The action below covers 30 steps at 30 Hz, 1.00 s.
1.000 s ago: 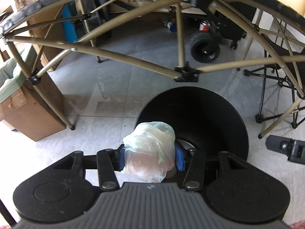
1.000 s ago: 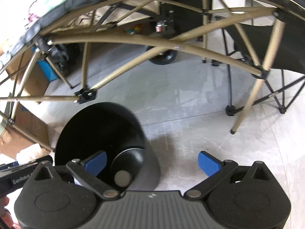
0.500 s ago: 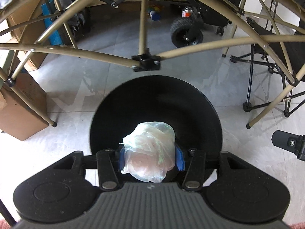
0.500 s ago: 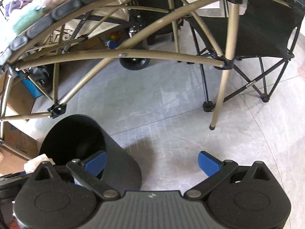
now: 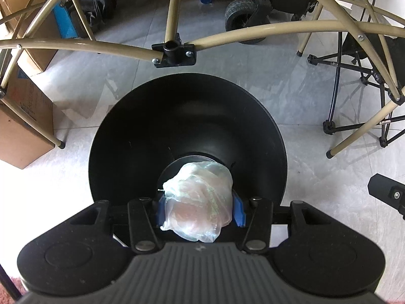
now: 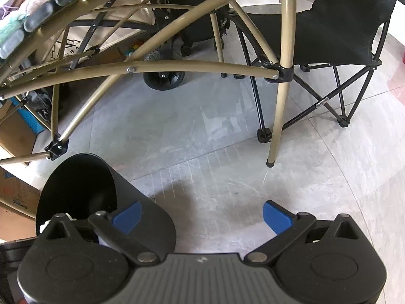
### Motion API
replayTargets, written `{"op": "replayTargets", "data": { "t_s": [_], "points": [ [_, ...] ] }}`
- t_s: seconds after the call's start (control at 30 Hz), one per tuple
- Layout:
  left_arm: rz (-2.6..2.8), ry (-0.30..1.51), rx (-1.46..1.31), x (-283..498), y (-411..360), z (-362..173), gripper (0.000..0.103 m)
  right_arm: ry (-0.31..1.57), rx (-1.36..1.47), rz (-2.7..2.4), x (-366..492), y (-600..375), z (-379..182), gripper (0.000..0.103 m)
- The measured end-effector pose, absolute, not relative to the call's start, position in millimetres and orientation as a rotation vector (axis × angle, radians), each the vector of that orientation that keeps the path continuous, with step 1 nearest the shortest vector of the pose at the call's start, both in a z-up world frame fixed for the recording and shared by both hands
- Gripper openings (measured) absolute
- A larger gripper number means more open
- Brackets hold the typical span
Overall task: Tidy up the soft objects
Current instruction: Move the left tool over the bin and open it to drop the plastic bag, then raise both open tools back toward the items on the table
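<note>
A crumpled clear plastic bag (image 5: 198, 200) with something pinkish inside is squeezed between the blue pads of my left gripper (image 5: 200, 211), which is shut on it. It hangs right over the mouth of a round black bin (image 5: 187, 116) standing on the floor. In the right wrist view the same bin (image 6: 76, 190) stands at the lower left, beside my right gripper (image 6: 201, 215). That gripper is open, with only bare floor between its fingers. A bit of white (image 6: 44, 225) shows at the bin's near rim there.
Tan metal table legs and cross bars (image 5: 174, 50) arch over the bin. Cardboard boxes (image 5: 22, 131) stand to the left. A black folding chair (image 6: 329, 38) and a wheeled cart (image 5: 243, 17) lie beyond, on a grey tiled floor (image 6: 215, 139).
The left gripper has carried the bag forward and down until it hangs over the bin's middle. The right gripper has swung to the right, so the bin has slid to its left edge.
</note>
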<state>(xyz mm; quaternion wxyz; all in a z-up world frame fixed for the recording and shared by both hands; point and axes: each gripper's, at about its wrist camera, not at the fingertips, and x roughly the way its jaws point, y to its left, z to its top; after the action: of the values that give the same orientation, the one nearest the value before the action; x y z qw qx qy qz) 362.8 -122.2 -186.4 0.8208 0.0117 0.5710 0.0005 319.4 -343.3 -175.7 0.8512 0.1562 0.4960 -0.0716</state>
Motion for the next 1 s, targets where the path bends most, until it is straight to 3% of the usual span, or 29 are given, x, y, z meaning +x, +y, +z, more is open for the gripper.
{"op": "replayTargets", "data": {
  "t_s": [0.13, 0.2, 0.27, 0.33, 1.0],
  "points": [
    [0.003, 1.214, 0.028, 363.2, -123.8, -186.0, 0.051, 1.046, 0.333, -0.158, 319.2, -345.1, -176.4, 0.102],
    [0.018, 1.211, 0.041, 363.5, -124.6, -185.5, 0.062, 1.046, 0.333, -0.159, 319.0, -345.0, -176.6, 0.102],
    [0.029, 1.200, 0.049, 362.5, -125.3, -183.7, 0.087, 1.047, 0.332, -0.156, 318.8, -344.8, -176.6, 0.102],
    [0.040, 1.181, 0.056, 361.6, -125.4, -180.8, 0.102, 1.047, 0.331, -0.151, 318.8, -344.2, -176.4, 0.102],
    [0.051, 1.173, 0.058, 360.2, -120.6, -177.6, 0.103, 1.043, 0.328, -0.149, 318.5, -340.5, -173.9, 0.102]
  ]
}}
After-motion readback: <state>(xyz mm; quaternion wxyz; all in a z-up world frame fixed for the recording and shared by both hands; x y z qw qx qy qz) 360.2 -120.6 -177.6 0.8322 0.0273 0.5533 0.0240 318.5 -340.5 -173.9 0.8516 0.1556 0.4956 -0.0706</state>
